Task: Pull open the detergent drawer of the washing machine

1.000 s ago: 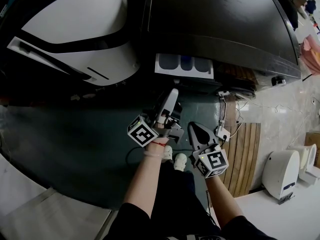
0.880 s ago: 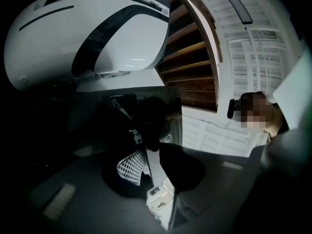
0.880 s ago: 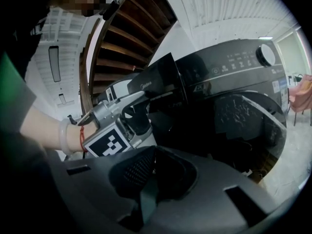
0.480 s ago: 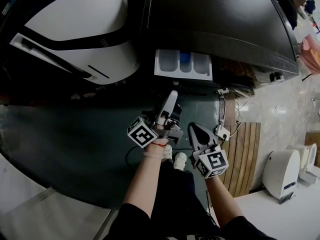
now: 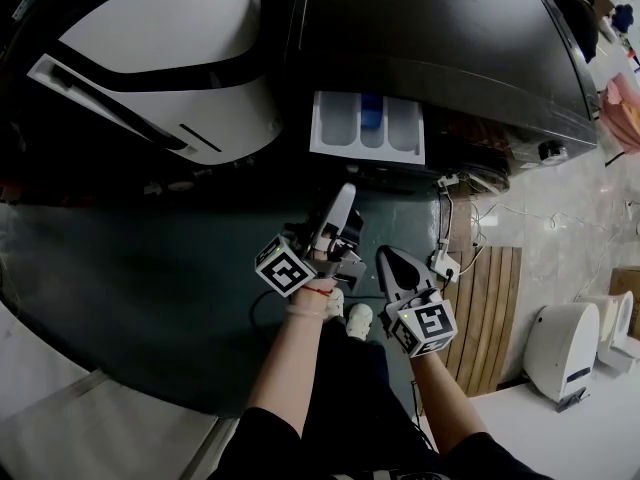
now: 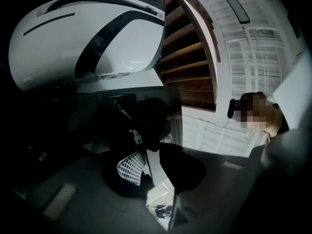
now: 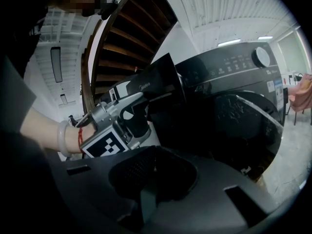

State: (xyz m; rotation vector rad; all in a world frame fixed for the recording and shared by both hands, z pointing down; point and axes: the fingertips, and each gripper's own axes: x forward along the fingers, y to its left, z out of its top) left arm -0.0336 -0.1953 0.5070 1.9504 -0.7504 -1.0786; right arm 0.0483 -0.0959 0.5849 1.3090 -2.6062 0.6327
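The dark front-loading washing machine (image 5: 430, 38) (image 7: 234, 106) fills the top of the head view. Its detergent drawer (image 5: 340, 128) stands pulled out, showing white compartments and a blue insert. My left gripper (image 5: 347, 190) points up at the drawer's dark front panel (image 7: 163, 89) and is shut on its lower edge. In the left gripper view the jaws (image 6: 148, 145) are dark and the panel between them is hard to make out. My right gripper (image 5: 390, 256) (image 7: 148, 179) hangs lower right of the left one, apart from the machine, jaws together and holding nothing.
A white rounded machine (image 5: 160, 58) stands left of the washer. A wooden slat mat (image 5: 490, 308), a power plug with cables (image 5: 445, 266) and a small white appliance (image 5: 565, 343) lie to the right. The floor (image 5: 150, 268) is dark green. My shoes (image 5: 350, 318) are below the grippers.
The detergent drawer has slid further out of the washer, showing more of its white compartments, with the left gripper at its front. The right gripper has stayed put.
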